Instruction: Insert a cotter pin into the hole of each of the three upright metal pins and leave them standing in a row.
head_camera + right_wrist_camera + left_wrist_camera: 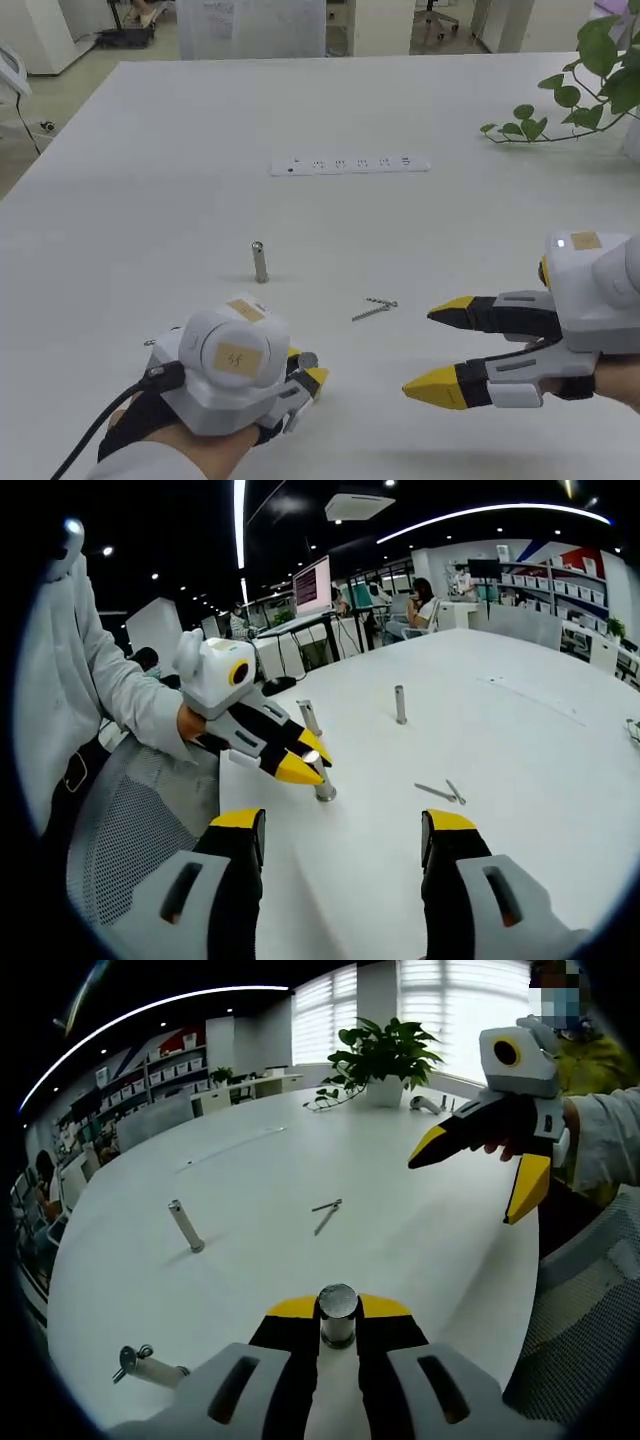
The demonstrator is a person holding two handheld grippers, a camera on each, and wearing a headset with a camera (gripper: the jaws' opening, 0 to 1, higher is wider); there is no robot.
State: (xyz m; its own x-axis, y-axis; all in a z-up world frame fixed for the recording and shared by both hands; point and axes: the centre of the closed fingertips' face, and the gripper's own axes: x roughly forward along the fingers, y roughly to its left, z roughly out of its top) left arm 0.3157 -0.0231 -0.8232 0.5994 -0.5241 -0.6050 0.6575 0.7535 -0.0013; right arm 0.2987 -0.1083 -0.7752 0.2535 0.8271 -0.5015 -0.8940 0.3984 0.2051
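Head view, left tool (pixel 310 372) hides most of its clamped metal pin (pixel 307 360), right tool (pixel 418 350) wide

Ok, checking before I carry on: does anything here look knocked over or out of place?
Nothing stands out. The free metal pin stands upright, the left tool is shut on the held pin, also upright, and two cotter pins lie loose on the table.

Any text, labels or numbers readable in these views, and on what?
Nothing reads cleanly.
Tan paper sticker on the left gripper: handwritten marks, too blurred to read.
Smaller tan sticker on the right gripper: too small to tell.
Long white power strip: markings too small.
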